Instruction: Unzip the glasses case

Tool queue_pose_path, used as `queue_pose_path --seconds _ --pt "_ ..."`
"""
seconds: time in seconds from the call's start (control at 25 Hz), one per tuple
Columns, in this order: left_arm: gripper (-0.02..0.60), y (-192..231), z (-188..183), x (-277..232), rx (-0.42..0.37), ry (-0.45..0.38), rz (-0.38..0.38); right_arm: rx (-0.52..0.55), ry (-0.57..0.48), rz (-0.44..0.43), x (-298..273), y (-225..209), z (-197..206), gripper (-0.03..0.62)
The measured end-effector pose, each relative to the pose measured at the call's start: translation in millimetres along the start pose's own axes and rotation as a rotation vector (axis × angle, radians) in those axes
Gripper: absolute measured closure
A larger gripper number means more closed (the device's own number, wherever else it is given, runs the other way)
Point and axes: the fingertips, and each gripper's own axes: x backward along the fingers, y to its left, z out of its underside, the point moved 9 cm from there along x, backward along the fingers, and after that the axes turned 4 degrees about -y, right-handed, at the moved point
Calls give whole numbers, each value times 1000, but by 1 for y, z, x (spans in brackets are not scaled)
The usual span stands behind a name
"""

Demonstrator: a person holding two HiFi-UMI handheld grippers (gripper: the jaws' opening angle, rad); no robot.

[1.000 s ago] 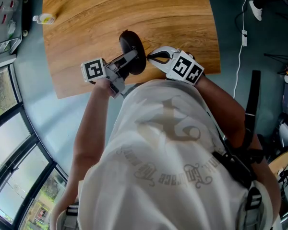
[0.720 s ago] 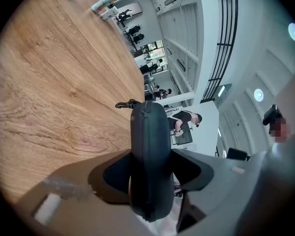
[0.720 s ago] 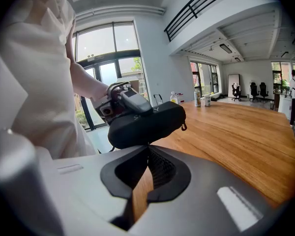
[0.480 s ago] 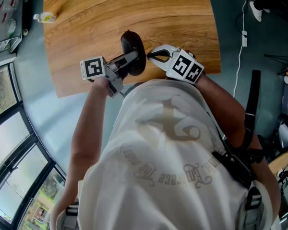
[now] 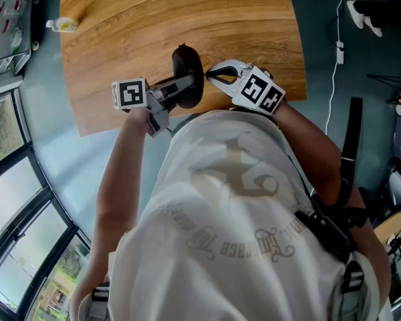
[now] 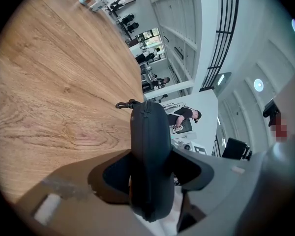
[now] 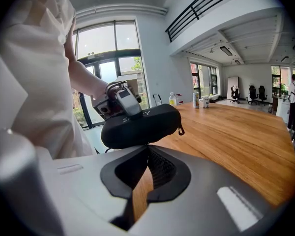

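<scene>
Your left gripper point(image 6: 152, 168) clamps the black glasses case point(image 6: 148, 132), its jaws spread wide on the case's two broad faces. It holds the case over the near part of the wooden table point(image 5: 154, 19). The zip seam runs along the edge facing that gripper, and the zipper pull point(image 7: 180, 130) hangs at the case's far end. Your right gripper point(image 7: 147, 150) is closed on nothing, its tips right up at the case's lower edge.

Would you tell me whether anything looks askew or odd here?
Nothing is spilled or damaged. The glasses case sits edge-up in the left gripper, and its zipper pull dangles free while the right gripper is shut.
</scene>
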Motion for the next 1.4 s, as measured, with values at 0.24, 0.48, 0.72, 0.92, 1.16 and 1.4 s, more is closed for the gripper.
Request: queue_pose_path --seconds 0.24,0.48,0.72,0.92,1.16,1.4 --pt "316 -2 1 0 -26 59 -9 13 4 6 0 3 0 585" --pt "316 3 2 2 -86 126 -63 11 -1 20 4 1 1 585" --pt "314 -2 2 5 -132 195 -77 11 -10 34 5 2 -1 585" --pt "313 -3 4 2 -159 261 -76 4 -11 53 9 2 1 585" --pt "313 -5 6 4 -176 355 -83 3 -15 60 13 -2 0 585" --pt "313 -6 5 1 -227 437 -87 7 -14 58 16 -1 2 585"
